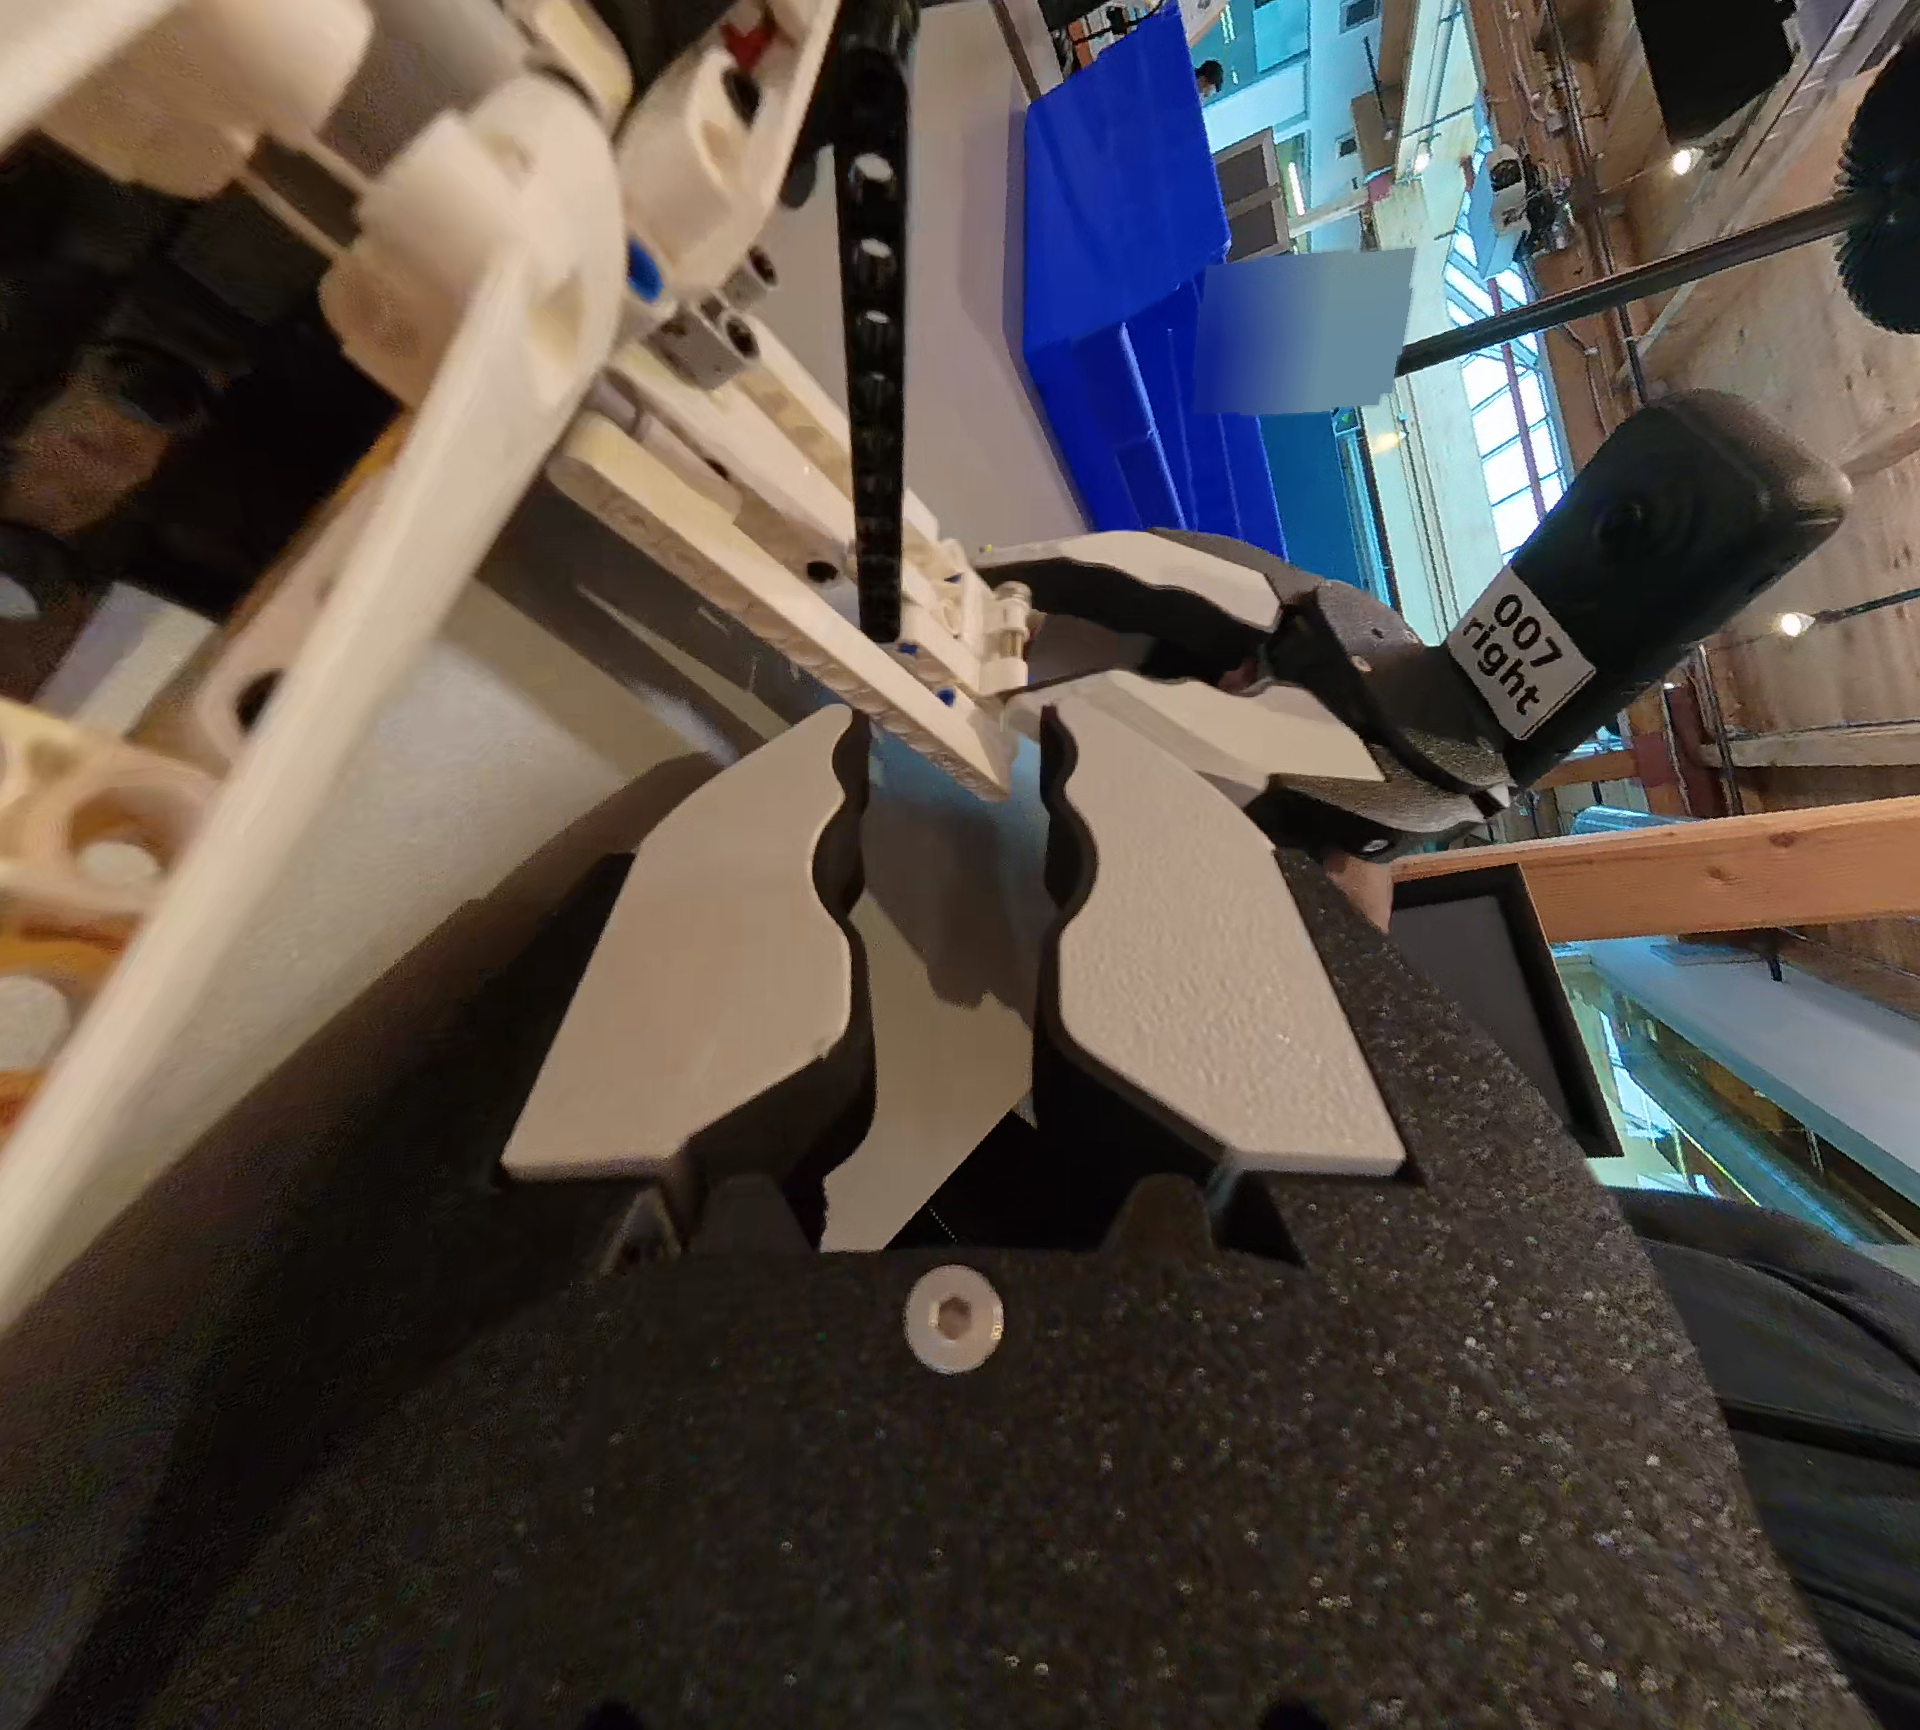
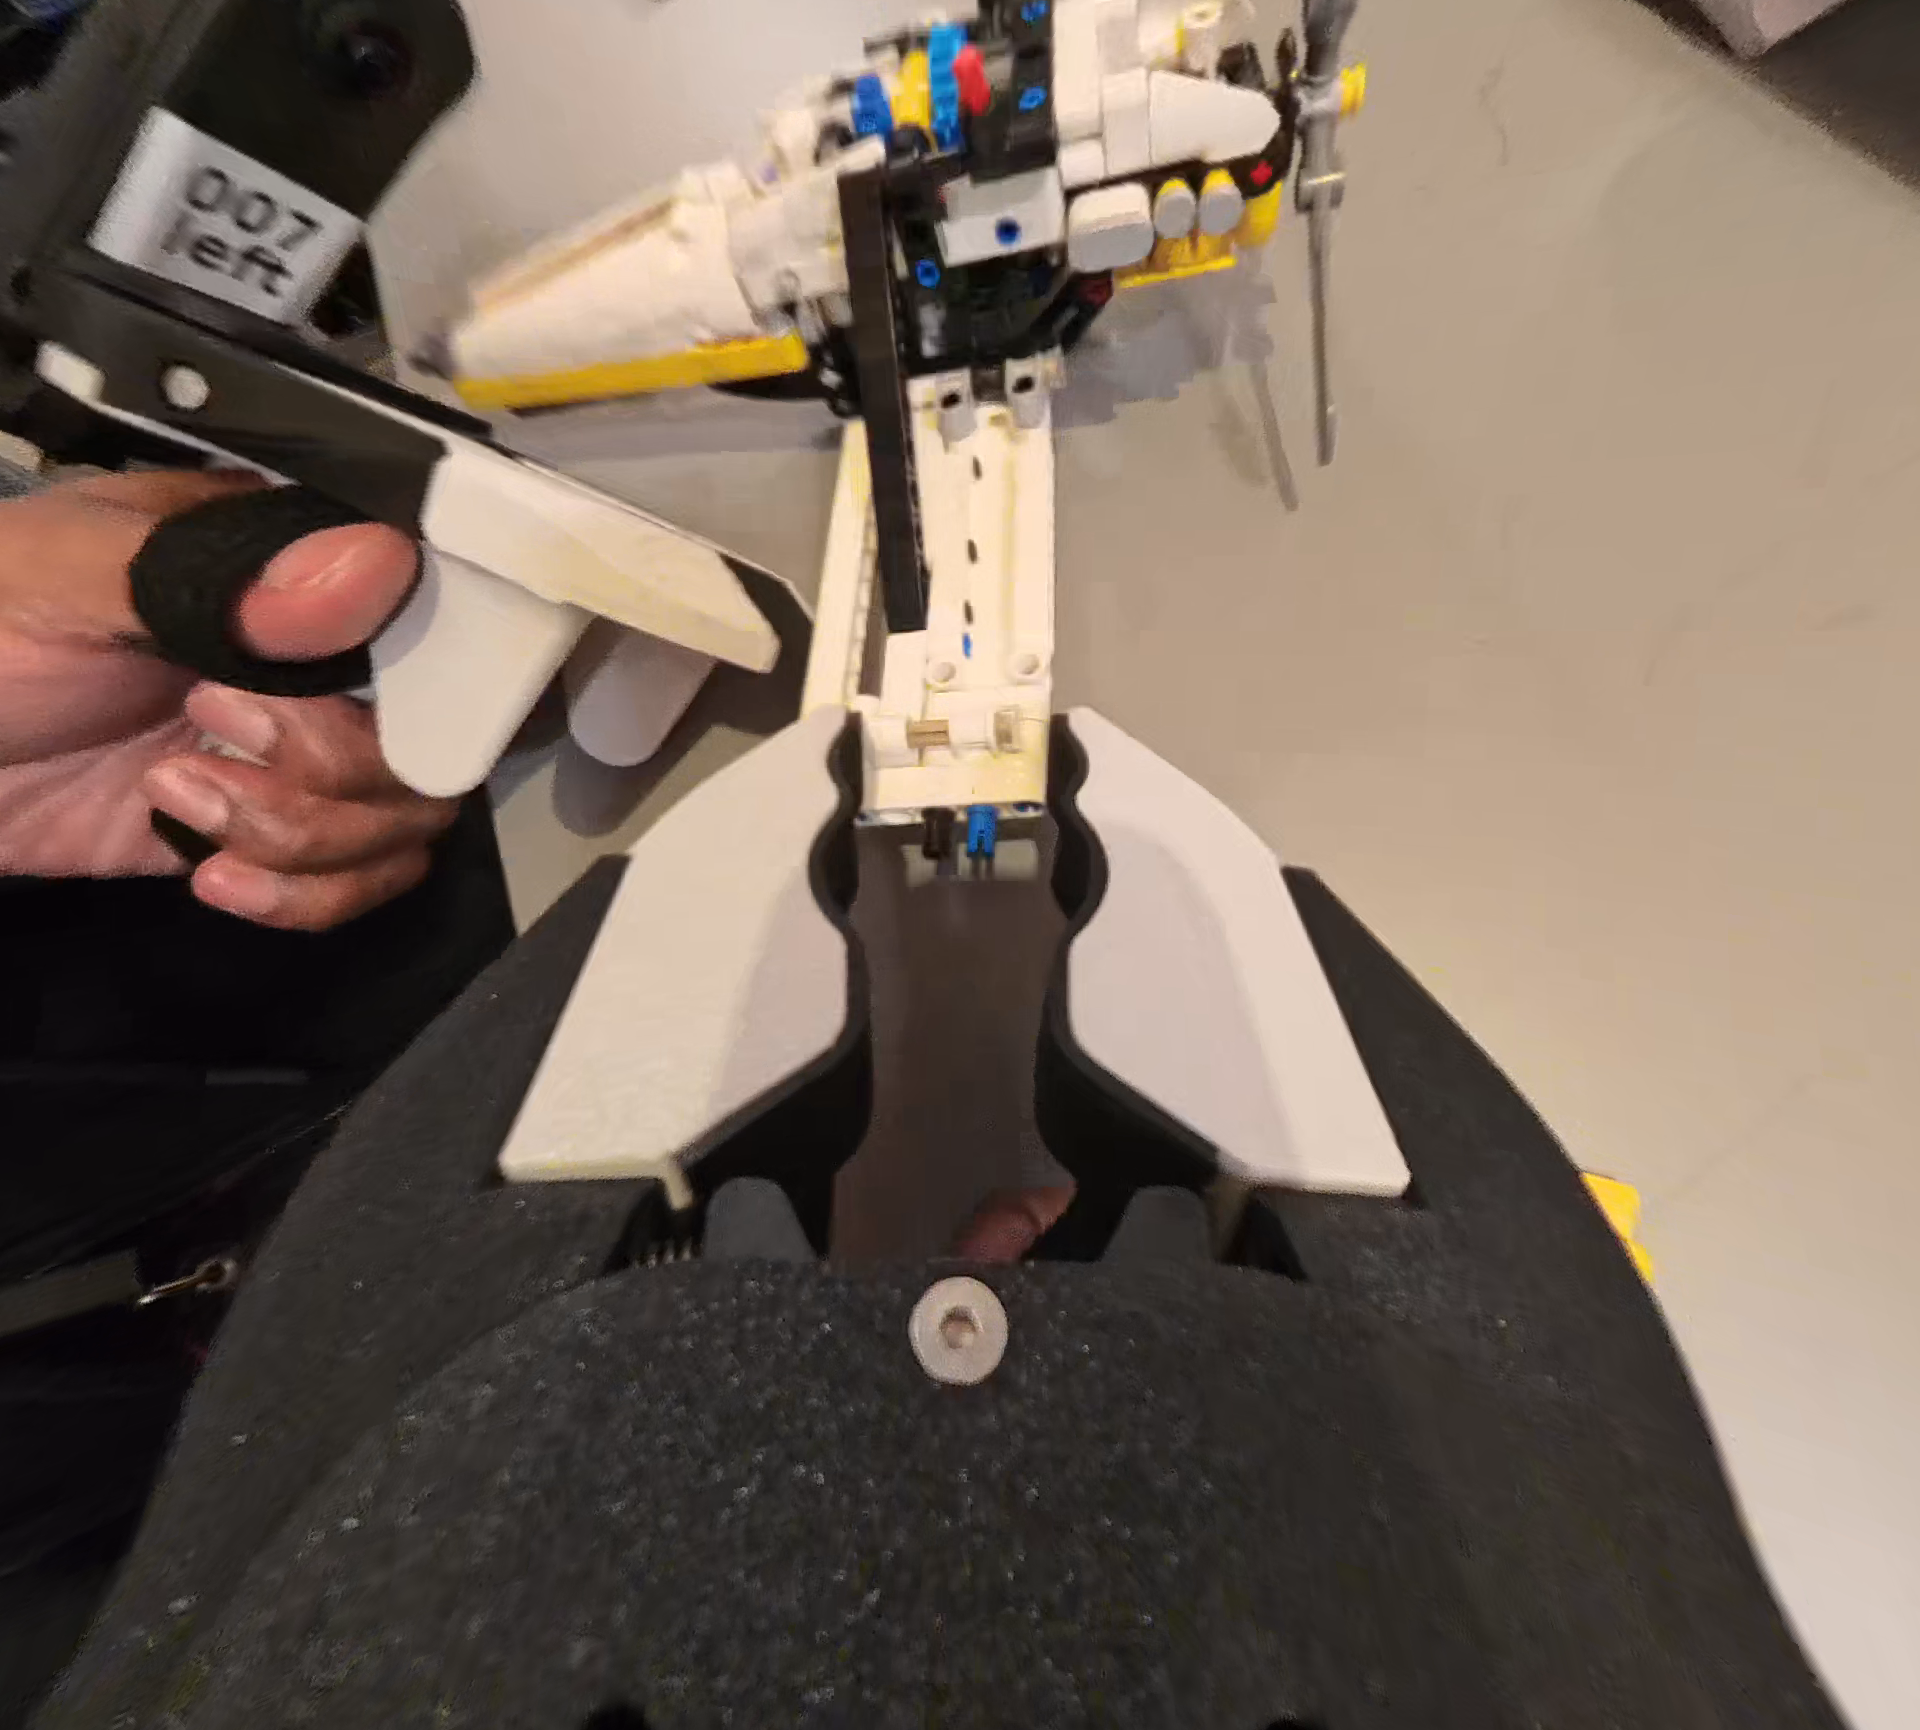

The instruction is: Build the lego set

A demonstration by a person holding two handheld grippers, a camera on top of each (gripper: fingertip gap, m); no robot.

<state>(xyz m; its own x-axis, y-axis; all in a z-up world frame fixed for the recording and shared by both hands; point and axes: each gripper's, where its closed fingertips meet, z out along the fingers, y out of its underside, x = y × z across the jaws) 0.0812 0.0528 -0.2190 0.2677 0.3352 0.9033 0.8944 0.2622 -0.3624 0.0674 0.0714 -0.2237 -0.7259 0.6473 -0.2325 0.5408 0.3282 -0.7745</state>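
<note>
While the right gripper has its fingers clamped on the white brick-built plane's wing to steady it, the left gripper hovers close, fingers apart.

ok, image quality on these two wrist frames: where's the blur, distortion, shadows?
Left wrist view: the brick-built model plane is close and soft at upper left, the background tilted and bowed by the wide-angle lens, the windows bright. Right wrist view: the hand and left gripper are smeared; the plane's propeller ghosts, with a soft shadow on the grey table.
</note>
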